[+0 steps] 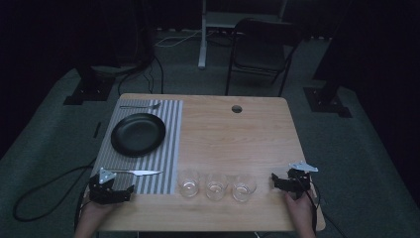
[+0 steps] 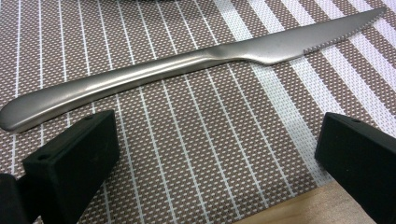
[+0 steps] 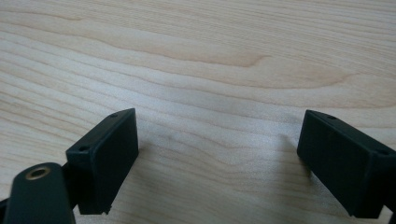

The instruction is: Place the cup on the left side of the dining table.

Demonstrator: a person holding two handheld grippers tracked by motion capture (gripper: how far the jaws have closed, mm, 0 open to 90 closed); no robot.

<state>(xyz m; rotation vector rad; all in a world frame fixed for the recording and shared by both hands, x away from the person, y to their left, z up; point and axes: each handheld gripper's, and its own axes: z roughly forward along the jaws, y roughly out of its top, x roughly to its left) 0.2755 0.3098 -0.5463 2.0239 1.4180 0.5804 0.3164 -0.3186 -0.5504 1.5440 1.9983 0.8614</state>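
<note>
Lying flat on the mat [image 2: 196, 154], the knife [image 2: 140, 77] looks hard, thin & slippery; grab its thick handle. Left gripper [image 2: 215, 154] & right gripper [image 3: 217, 158] both gape wide, holding nothing.

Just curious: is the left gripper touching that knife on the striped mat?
Apart. The left gripper view shows the left gripper open, striped placemat visible between its jaws and the knife.
</note>
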